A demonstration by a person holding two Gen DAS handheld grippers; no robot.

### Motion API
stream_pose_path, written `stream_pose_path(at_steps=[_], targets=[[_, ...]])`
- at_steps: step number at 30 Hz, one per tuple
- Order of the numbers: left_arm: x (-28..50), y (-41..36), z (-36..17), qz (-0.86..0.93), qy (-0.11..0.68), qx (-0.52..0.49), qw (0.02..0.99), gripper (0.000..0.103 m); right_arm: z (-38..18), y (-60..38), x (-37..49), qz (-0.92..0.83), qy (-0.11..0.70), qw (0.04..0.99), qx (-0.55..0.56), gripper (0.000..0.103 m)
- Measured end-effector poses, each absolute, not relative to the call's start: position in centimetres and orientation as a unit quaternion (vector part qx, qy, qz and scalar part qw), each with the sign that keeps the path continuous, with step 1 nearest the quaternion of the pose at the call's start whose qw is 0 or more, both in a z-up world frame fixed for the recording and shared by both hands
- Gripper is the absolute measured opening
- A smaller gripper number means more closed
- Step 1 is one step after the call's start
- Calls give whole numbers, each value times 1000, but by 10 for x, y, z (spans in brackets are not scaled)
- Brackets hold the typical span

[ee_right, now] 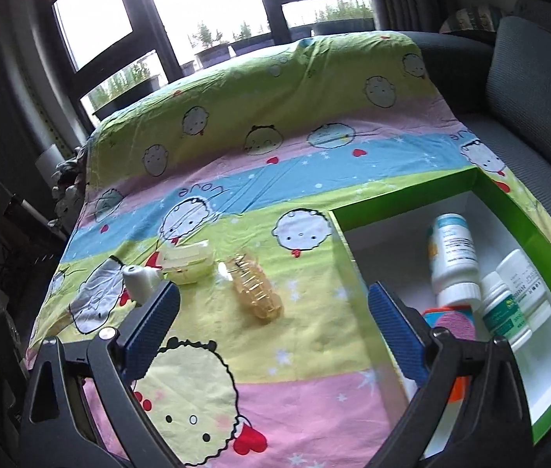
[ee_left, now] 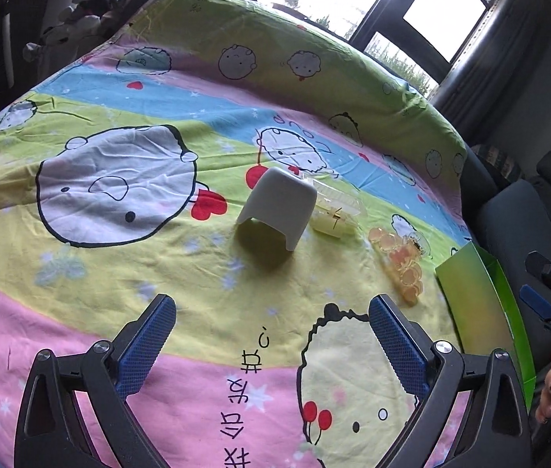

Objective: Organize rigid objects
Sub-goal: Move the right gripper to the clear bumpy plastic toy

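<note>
Both my grippers, left (ee_left: 271,335) and right (ee_right: 273,323), hang with jaws released, grasping nothing, over the cartoon sheet (ee_left: 119,273). Right of me sits the green box (ee_right: 501,199) holding pill bottles (ee_right: 452,257); the white cup (ee_left: 277,206) lies tipped beside the clear case (ee_left: 334,210) and amber hair clip (ee_left: 400,261).

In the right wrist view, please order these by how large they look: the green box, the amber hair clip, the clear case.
1. green box, clearly the largest.
2. and 3. amber hair clip and clear case look alike; the case lies farther away, so I do not rank them.
</note>
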State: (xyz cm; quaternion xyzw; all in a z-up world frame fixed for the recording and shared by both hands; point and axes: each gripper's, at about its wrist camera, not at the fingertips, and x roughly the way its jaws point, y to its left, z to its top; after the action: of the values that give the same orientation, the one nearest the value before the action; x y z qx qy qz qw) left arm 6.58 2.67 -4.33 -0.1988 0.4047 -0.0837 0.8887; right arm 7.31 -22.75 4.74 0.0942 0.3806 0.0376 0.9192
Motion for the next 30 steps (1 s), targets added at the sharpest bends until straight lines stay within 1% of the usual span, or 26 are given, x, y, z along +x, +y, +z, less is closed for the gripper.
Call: stream_pose_path(at_steps=[3, 6, 8, 9, 11, 14, 19, 22, 24, 27, 28, 29, 30], targets=[[66, 27, -46, -80, 404, -203, 888, 99, 37, -205, 93, 75, 393, 914, 67, 97], [68, 26, -49, -78, 410, -206, 885, 99, 20, -191, 115, 80, 424, 900, 59, 94], [69, 27, -51, -79, 414, -214, 881, 99, 7, -187, 127, 55, 449, 890, 63, 89], [69, 27, -51, -80, 414, -216, 881, 99, 2, -185, 132, 54, 454, 887, 65, 88], [68, 26, -50, -81, 411, -215, 882, 99, -6, -181, 141, 60, 461, 883, 63, 83], [66, 27, -48, -90, 406, -221, 882, 99, -14, -177, 154, 46, 463, 883, 50, 79], [66, 28, -50, -93, 408, -235, 877, 99, -28, -180, 165, 37, 467, 882, 57, 78], [68, 27, -53, -88, 414, -234, 875, 99, -34, -180, 166, 38, 467, 881, 56, 68], [68, 26, -54, -90, 416, -234, 874, 99, -37, -178, 167, 35, 466, 883, 44, 65], [66, 26, -52, -89, 412, -231, 877, 99, -41, -179, 169, 24, 468, 883, 34, 56], [66, 26, -52, -88, 411, -231, 877, 99, -41, -179, 169, 21, 466, 884, 29, 49], [66, 26, -52, -88, 412, -231, 877, 99, -41, -178, 169, 19, 465, 885, 23, 40], [66, 26, -52, -89, 412, -232, 877, 99, -40, -179, 168, 22, 464, 885, 25, 40]])
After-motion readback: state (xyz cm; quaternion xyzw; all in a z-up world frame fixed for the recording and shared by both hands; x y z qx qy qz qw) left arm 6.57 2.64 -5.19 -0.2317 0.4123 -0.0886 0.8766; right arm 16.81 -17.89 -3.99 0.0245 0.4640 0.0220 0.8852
